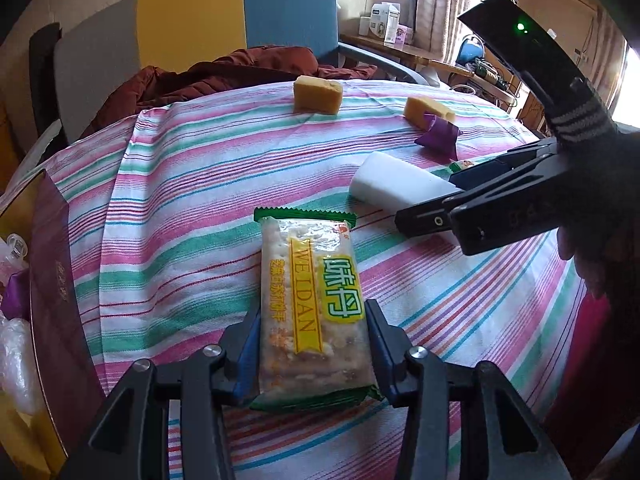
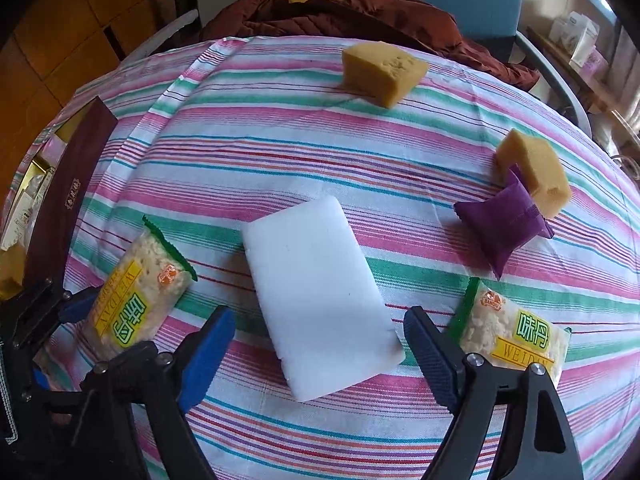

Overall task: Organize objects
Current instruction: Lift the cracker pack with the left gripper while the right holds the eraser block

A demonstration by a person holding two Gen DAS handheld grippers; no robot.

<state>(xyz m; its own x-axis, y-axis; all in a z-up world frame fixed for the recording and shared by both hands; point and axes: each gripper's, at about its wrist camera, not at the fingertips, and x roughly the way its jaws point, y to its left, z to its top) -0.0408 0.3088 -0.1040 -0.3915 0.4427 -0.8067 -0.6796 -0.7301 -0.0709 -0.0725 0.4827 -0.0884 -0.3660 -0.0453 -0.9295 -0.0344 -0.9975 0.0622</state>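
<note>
At the far left we see a dark box [image 1: 56, 280] with its lid raised, at the edge of the striped cloth [image 1: 180, 184]. Just right of it, our left gripper [image 1: 312, 344] has its blue pads pressed against both long sides of a cracker pack [image 1: 310, 312], clamping it near its close end. Right of that pack lies a white block [image 2: 316, 296], flat on the cloth, with our right gripper [image 2: 320, 344] spread wide around its near end and touching neither side. Beyond it, far, sits a yellow sponge [image 2: 382, 72]. Farther right, a purple pouch [image 2: 502, 224] leans against a second sponge [image 2: 536, 170]. Nearest right, a second pack [image 2: 516, 332] lies just outside the right finger.
</note>
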